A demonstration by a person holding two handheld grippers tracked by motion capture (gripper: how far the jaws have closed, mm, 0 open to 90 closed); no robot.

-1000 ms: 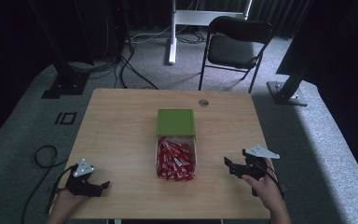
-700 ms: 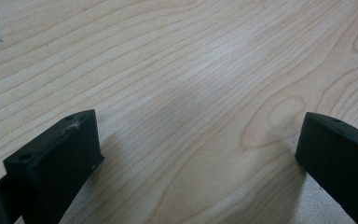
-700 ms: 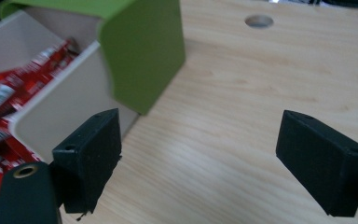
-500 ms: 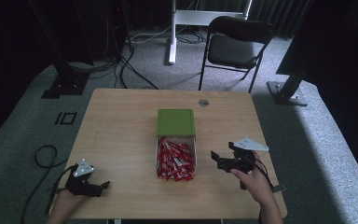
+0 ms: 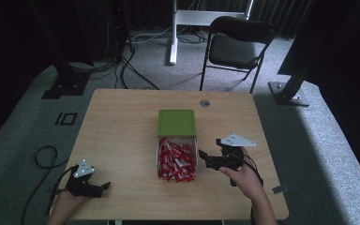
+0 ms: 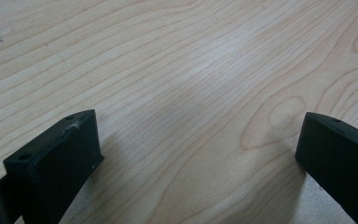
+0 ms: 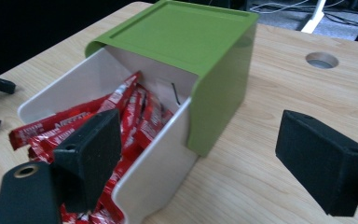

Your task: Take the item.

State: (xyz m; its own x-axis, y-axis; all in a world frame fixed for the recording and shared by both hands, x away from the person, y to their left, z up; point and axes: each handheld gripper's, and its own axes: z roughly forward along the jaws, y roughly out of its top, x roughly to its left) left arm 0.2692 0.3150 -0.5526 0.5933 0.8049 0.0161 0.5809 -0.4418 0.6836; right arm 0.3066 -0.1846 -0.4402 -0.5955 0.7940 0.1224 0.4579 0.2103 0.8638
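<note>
One white drawer stands pulled out of one green box near the middle of the wooden table, its open end toward the person. The drawer holds a heap of red sachets; they overlap too much to count, though well over a dozen show from the high view. In the right gripper view several sachets poke over the drawer's near rim, and the green box covers the drawer's far half.

Two grippers are in hand. The right gripper hovers just beside the drawer's right wall, jaws spread wide and empty; in its own view the left jaw stands before the sachets and the right jaw over bare table, with the drawer's corner between them. The left gripper rests near the table's front left corner, well apart from the drawer. Its jaws are also wide apart with nothing but wood grain between them.

One round cable hole sits near the table's far edge. One black folding chair stands on the grey carpet behind the table.
</note>
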